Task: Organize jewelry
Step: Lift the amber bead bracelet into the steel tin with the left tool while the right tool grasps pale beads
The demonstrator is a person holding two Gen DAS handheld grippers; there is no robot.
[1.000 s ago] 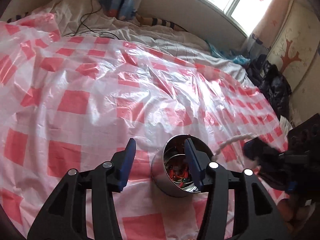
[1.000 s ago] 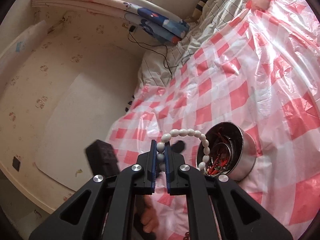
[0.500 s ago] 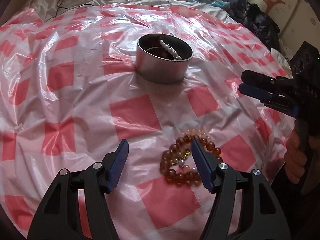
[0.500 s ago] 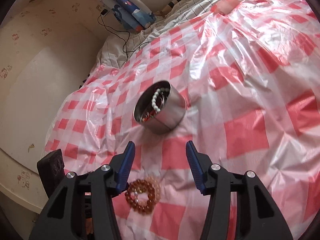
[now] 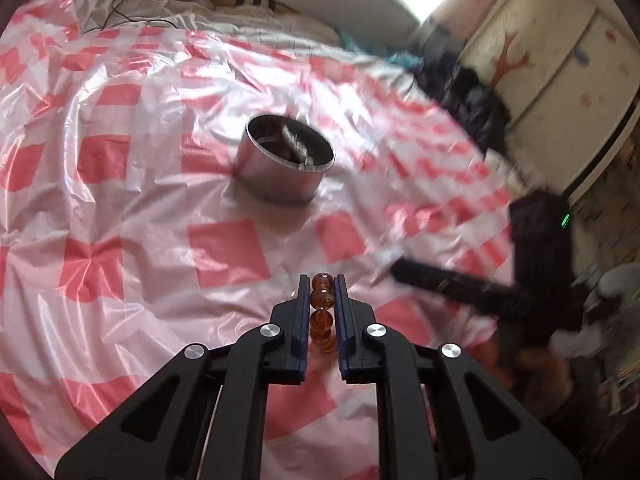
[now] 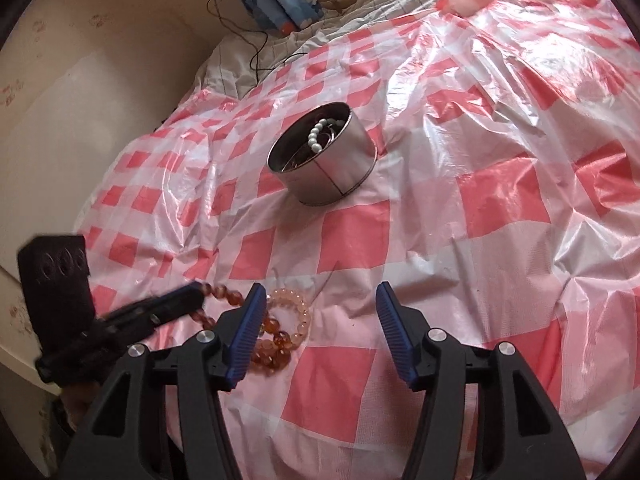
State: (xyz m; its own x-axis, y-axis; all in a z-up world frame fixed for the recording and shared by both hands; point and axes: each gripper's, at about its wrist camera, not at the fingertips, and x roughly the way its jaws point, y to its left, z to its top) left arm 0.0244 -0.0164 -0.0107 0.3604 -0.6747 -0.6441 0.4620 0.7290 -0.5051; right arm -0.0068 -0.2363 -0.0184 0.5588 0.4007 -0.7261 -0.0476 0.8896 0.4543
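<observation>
Pinching the amber bead bracelet [image 5: 322, 307] near me, my left gripper [image 5: 323, 284] has just closed its jaws on three beads. Only my right wrist view shows a paler bracelet [image 6: 294, 312] beside it and white pearls [image 6: 320, 134] inside the far metal tin [image 6: 324, 160]. My right gripper [image 6: 322, 300] has just been opening, spread over the checked plastic sheet [image 6: 500, 200] with nothing between its jaws.

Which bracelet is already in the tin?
The white pearl one, draped inside the tin. The amber one is pinched in the left gripper; the pale peach one lies outside.
</observation>
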